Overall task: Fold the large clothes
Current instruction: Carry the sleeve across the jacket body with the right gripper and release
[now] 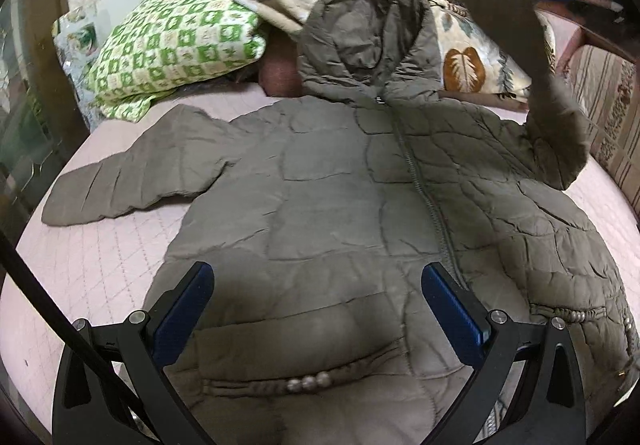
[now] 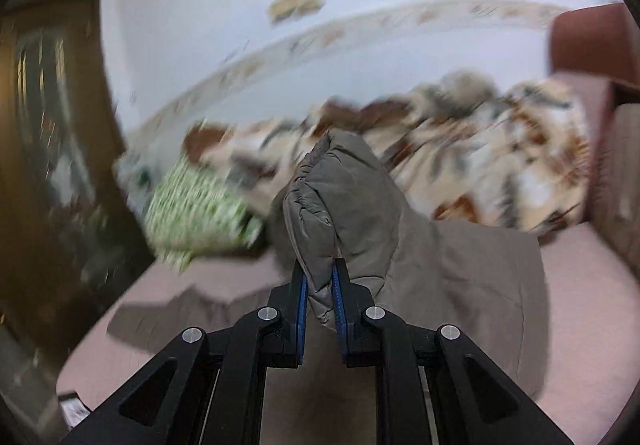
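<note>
Left wrist view: a big grey-brown puffy jacket (image 1: 320, 185) is seen laid flat, front up, on a pink bed cover (image 1: 92, 257).
Jacket feel: soft, padded cloth with stitched wavy squares; a zip (image 1: 420, 181) is run down the middle, and small round beads (image 1: 308, 384) are sewn by a pocket near the bottom.
Hood: it is spread at the top end and rests against the bedding behind it (image 1: 368, 33).
Sleeves: one sleeve (image 1: 132, 181) is laid flat out to the side; the other sleeve (image 2: 340, 205) is lifted up off the bed.
Left gripper (image 1: 318, 309): its jaws are held wide apart above the lower part of the jacket; nothing is pinched between the blue pads (image 1: 188, 309).
Right gripper (image 2: 320, 305): its jaws are squeezed tight on the end of the raised sleeve, and the cuff is bunched above them.
Things around: a green and white checked pillow (image 1: 172, 49) and a cream blanket with leaf shapes (image 1: 472, 57) are piled at the far end of the bed.
Right wrist view: much is blurred.
Room: a pale wall (image 2: 192, 25) with a patterned strip and two small pictures (image 2: 296, 3) is seen; dark wood (image 2: 44, 125) is at one side, a striped headboard (image 1: 604, 101) at the other.
</note>
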A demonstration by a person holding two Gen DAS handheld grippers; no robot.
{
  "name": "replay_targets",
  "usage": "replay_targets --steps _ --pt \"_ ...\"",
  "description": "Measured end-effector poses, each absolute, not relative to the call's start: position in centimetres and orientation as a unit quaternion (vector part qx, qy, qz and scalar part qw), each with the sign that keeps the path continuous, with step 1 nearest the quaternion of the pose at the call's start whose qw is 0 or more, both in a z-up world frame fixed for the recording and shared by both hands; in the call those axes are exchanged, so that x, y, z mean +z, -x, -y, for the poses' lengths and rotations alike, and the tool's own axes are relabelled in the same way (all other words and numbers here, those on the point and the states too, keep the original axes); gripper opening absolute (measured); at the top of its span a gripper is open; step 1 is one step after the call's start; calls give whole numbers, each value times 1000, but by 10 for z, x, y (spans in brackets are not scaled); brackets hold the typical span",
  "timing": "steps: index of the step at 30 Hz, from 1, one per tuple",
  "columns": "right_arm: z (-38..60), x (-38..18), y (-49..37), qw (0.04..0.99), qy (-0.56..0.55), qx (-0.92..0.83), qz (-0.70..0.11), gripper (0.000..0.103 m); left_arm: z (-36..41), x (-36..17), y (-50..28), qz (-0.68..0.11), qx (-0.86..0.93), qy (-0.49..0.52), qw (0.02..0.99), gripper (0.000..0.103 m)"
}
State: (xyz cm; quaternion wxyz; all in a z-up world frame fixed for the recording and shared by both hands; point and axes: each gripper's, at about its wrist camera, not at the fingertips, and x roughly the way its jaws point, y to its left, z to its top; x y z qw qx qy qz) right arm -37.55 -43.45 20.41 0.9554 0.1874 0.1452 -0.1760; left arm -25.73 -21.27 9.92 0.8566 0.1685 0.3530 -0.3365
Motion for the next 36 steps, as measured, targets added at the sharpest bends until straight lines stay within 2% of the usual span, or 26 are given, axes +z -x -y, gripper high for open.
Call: replay_targets --steps 8,15,17,19,20,25,28,31,34,36 --pt "395 125 276 942 -196 -107 -251 13 195 96 242 -369 -327 -154 857 103" --pt "381 71 244 926 -195 -89 -311 14 196 91 241 -383 -327 -151 851 103" --pt "382 60 239 919 -214 -68 -325 21 199 90 243 -382 -328 -156 850 103" --pt "383 51 233 904 -241 -24 -353 38 200 89 243 -382 -329 -160 849 103" --pt "385 51 234 901 -251 -12 -354 41 200 88 245 -381 -330 -160 849 103" --pt "417 79 261 919 -265 -59 -287 64 199 88 246 -381 -329 -163 848 103" --pt "453 78 276 906 -244 -182 -295 66 199 86 246 -386 -328 -164 847 103" --pt "483 54 282 864 -204 -300 -349 66 199 83 243 -393 -328 -162 844 103" --pt "510 12 287 823 -239 -320 -405 69 201 76 240 -404 -323 -170 839 103" --pt "513 5 284 825 -242 -300 -412 72 205 68 236 -417 -319 -177 832 103"
